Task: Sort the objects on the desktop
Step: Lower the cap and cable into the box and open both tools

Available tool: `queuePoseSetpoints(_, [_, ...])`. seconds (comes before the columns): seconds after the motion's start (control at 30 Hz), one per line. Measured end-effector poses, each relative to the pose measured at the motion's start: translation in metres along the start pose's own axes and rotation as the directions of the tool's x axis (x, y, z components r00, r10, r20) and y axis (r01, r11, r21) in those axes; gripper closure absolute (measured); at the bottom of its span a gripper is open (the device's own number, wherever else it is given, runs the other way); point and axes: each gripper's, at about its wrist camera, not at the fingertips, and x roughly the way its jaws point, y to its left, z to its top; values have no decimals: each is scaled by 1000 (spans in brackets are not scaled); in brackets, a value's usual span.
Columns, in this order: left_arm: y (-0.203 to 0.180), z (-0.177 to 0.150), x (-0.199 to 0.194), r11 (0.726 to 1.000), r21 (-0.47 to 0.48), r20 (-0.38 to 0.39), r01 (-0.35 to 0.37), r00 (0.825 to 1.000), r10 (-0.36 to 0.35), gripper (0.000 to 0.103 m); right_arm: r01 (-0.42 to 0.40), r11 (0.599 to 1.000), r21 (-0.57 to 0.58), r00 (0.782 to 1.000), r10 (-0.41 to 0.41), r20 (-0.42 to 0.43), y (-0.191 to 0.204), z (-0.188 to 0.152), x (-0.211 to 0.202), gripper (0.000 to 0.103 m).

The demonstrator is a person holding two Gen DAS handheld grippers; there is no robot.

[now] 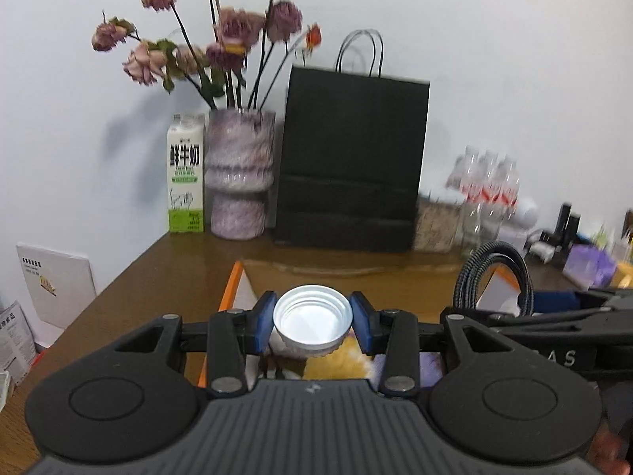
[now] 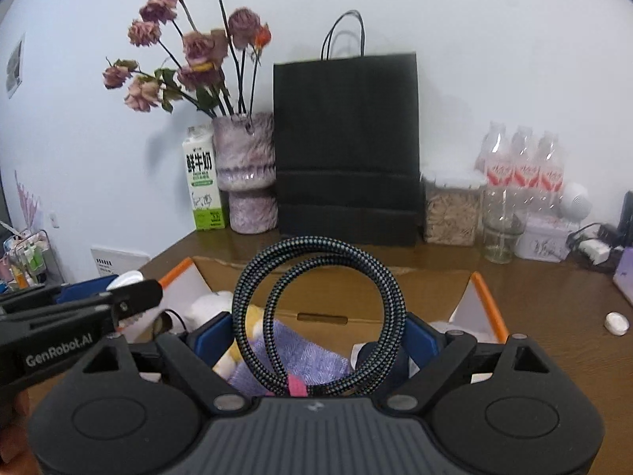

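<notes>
My left gripper (image 1: 312, 322) is shut on a white screw cap (image 1: 312, 316), its hollow side facing the camera, blue pads pressing both sides. It hangs over an open cardboard box (image 1: 237, 277) with orange-edged flaps. My right gripper (image 2: 318, 336) holds a coiled braided black-and-grey cable (image 2: 316, 301) with a pink tie, the blue pads against the coil's two sides. That coil (image 1: 494, 277) shows at the right of the left wrist view. The left gripper (image 2: 130, 297) with the cap reaches in from the left of the right wrist view. Inside the box (image 2: 480, 289) lie a purple cloth (image 2: 292, 352) and soft items.
Along the wall stand a milk carton (image 2: 203, 184), a vase of dried roses (image 2: 247, 174), a black paper bag (image 2: 348, 146), a jar of flakes (image 2: 451, 209), a glass (image 2: 500, 237) and water bottles (image 2: 522, 162). A small white object (image 2: 616, 322) lies on the brown desk at right.
</notes>
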Motion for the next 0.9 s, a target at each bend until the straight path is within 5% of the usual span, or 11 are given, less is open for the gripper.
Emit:
queuePoseSetpoints(0.23, [-6,-17,12,998,58,3,-28,1000,28,59,15,999,-42,1000,-15,-18,-1,-16,19,14])
queuePoseSetpoints(0.43, [-7,-18,0,991,39,72,-130,989,127,0,73,995,-65,997,-74,-7,0,-20,7,4])
queuePoseSetpoints(0.9, [-5,-16,-15,994,16,113,-106,988,104,0,47,999,-23,997,-46,65,-9,-18,-25,0])
